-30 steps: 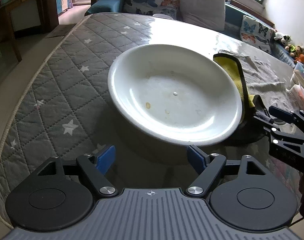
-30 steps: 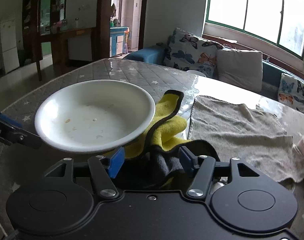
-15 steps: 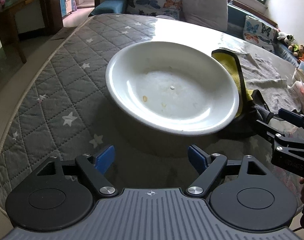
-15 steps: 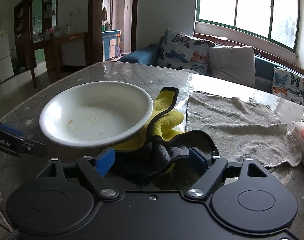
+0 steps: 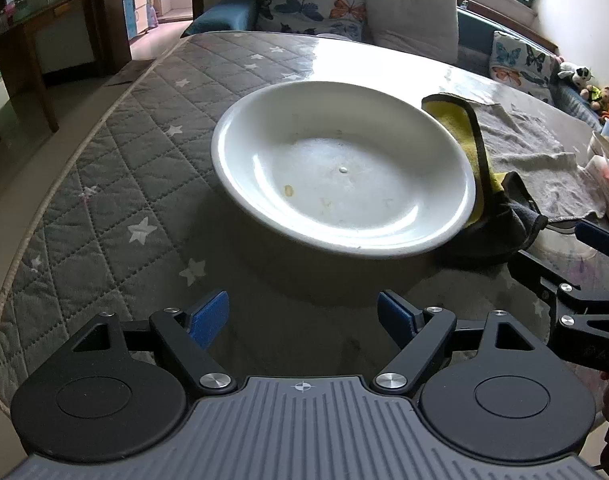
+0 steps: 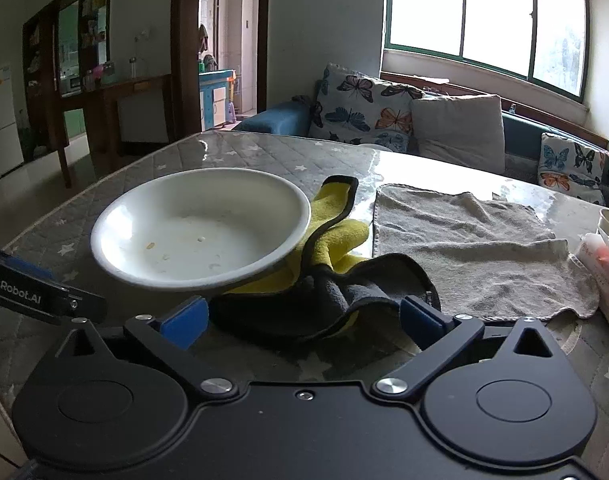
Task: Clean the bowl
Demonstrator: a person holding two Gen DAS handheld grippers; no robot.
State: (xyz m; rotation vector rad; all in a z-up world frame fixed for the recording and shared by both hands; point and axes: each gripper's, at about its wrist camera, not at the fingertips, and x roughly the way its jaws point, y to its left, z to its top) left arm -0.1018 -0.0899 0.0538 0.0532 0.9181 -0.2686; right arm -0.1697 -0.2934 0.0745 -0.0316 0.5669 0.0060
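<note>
right tongs (image 6: 302, 316) wider, quilted table (image 5: 116, 184)

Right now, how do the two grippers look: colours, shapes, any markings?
Both are alike: black linkage arms with silver pivot screws, two round black discs, and blue pads on the fingertips. The left gripper has a ribbed grey body with a small crosshair mark; seen from the right wrist, its side reads "GenRobot.AI" in white. The right gripper has a smooth black body.

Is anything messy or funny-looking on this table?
Yes. The white bowl has little crumbs and smears stuck inside, so it is dirty. The yellow and grey cloth lies crumpled, with one part tucked under the bowl's rim. Nothing looks spilled or broken.
</note>
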